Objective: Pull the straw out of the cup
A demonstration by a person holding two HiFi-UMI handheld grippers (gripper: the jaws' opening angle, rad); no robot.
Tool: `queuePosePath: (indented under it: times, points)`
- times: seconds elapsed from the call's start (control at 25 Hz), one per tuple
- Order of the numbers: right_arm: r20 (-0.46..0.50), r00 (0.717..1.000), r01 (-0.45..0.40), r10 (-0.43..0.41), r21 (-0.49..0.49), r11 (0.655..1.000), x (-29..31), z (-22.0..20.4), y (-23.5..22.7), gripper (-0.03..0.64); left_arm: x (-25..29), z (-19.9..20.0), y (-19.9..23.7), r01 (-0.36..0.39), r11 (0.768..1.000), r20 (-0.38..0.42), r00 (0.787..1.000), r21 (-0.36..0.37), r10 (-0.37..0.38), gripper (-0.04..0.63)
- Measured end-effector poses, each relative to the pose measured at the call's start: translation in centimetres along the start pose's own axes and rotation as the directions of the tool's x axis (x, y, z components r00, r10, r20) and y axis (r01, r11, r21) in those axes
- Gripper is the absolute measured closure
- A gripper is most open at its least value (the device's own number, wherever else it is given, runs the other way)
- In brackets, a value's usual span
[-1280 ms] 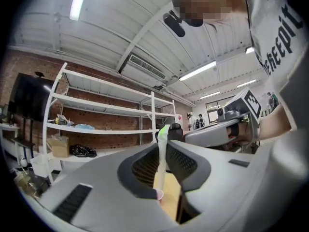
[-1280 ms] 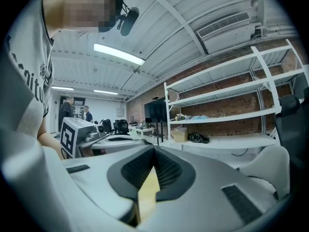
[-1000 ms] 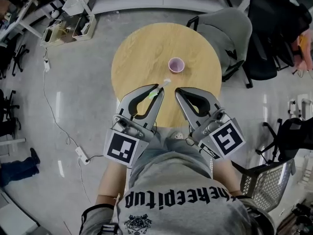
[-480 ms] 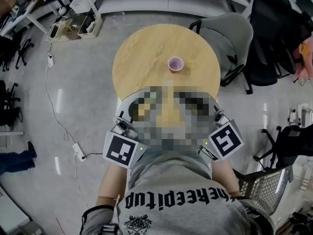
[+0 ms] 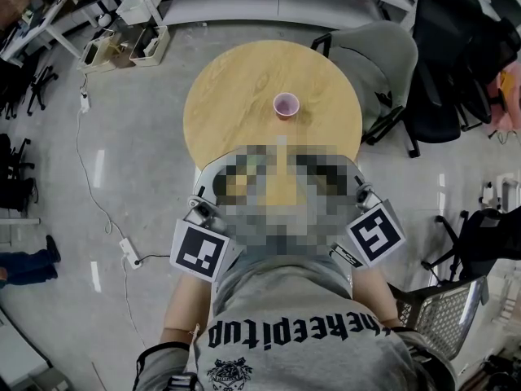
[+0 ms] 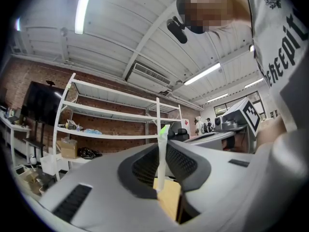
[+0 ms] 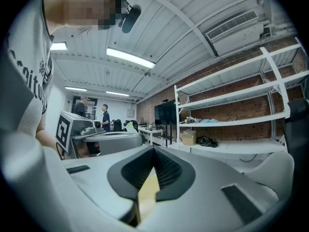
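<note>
A pink cup (image 5: 286, 104) stands upright on the round wooden table (image 5: 236, 88), right of its middle, and no straw shows in it. The white straw with a green tip (image 6: 161, 149) is upright between the jaws of my left gripper (image 6: 162, 154), which is shut on it. In the head view a mosaic patch hides both grippers' jaws. Only their marker cubes show there, the left (image 5: 199, 251) and the right (image 5: 376, 236), and the straw's end (image 5: 282, 140) pokes out short of the cup. My right gripper (image 7: 153, 153) is shut with nothing in it.
A grey chair (image 5: 378, 51) stands close to the table's right side, with dark chairs (image 5: 444, 63) beyond it. A mesh chair (image 5: 440, 304) is at my lower right. A cable and power strip (image 5: 130, 251) lie on the floor at the left. Shelving lines the brick wall (image 6: 111, 115).
Both grippers have shifted a little over the table's near edge, the straw still clamped in the left one. The cup has stayed where it was.
</note>
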State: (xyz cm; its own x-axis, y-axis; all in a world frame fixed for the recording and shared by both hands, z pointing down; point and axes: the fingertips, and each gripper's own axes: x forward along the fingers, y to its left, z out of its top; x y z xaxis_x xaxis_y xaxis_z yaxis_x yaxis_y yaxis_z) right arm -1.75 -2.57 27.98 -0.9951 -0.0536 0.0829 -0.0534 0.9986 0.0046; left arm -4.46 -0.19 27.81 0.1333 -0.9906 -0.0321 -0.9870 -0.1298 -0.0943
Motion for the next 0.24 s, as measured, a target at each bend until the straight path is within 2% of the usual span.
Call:
queuePosePath:
  times: [0.24]
  points:
    - [0.008,1.000,0.000,0.000,-0.004,1.000,-0.89,0.13,0.24,0.618,-0.18,0.29,-0.99,0.001,1.000,0.006,1.000,0.005,-0.001,0.511]
